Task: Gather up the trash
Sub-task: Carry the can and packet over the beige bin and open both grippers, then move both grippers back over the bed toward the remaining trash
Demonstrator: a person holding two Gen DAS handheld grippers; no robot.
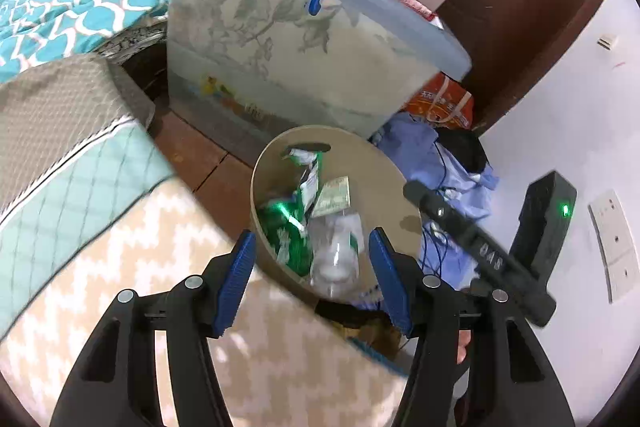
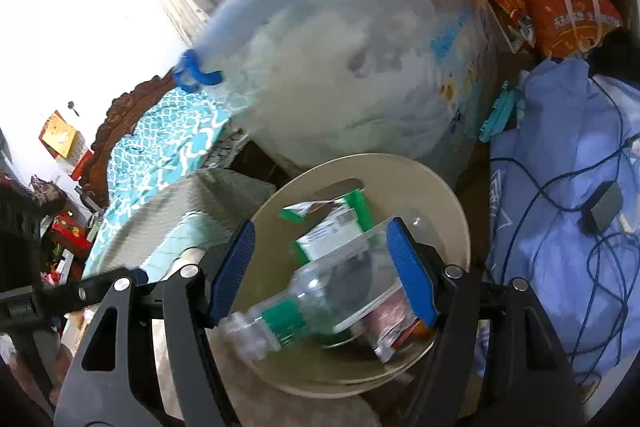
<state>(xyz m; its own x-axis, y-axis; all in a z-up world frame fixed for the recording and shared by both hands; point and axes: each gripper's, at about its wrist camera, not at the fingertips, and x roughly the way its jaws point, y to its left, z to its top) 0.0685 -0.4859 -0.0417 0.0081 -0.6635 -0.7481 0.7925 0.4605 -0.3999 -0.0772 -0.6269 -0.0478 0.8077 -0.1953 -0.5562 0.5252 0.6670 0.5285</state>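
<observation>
A round beige trash bin (image 1: 384, 171) stands on the floor beside the bed; it also shows in the right wrist view (image 2: 444, 203). Inside lie green wrappers (image 1: 284, 227), a paper scrap (image 1: 332, 193) and a clear plastic bottle with a green label (image 1: 336, 255). The right wrist view shows the bottle (image 2: 304, 303) lying blurred over the bin's opening, between the fingers but not touching them. My left gripper (image 1: 312, 275) is open above the bin. My right gripper (image 2: 320, 267) is open above the bin too, and shows in the left wrist view (image 1: 480, 247).
A big translucent storage box with a blue lid and handle (image 1: 280, 59) stands just behind the bin. The bed with patterned covers (image 1: 100, 247) is on the left. Blue cloth with cables (image 2: 560, 227) and orange bags (image 2: 568, 15) lie on the right.
</observation>
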